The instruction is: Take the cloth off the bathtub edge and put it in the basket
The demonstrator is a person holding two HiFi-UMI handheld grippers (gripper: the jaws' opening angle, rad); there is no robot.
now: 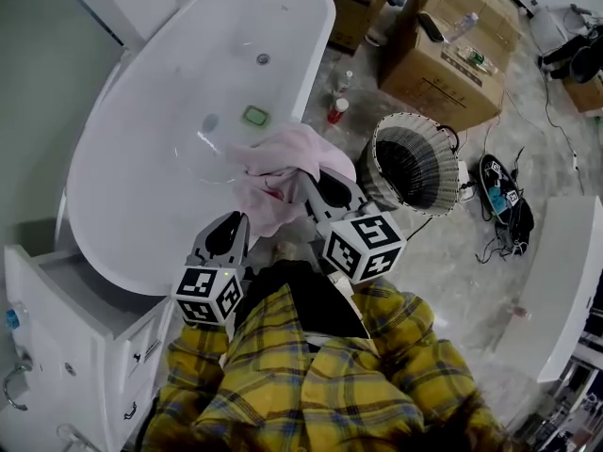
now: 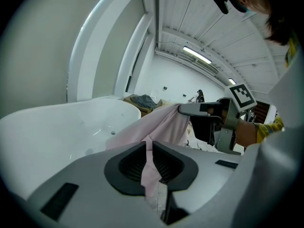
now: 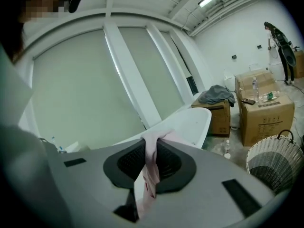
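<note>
Over the bathtub [image 1: 170, 158] edge: cloth [image 1: 283, 168] looks lifted, carry pending.
Left tongs [image 1: 229, 232] and right tongs [image 1: 327, 188] both pinch it; next, swing right to the basket [image 1: 382, 172], then release.

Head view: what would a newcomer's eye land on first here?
The pink cloth stands out, pinched by both the left gripper and the right gripper and bunched at the rim of the big white bathtub. Next comes the woven basket on the floor just right of the tub, with cardboard boxes beyond it.
</note>
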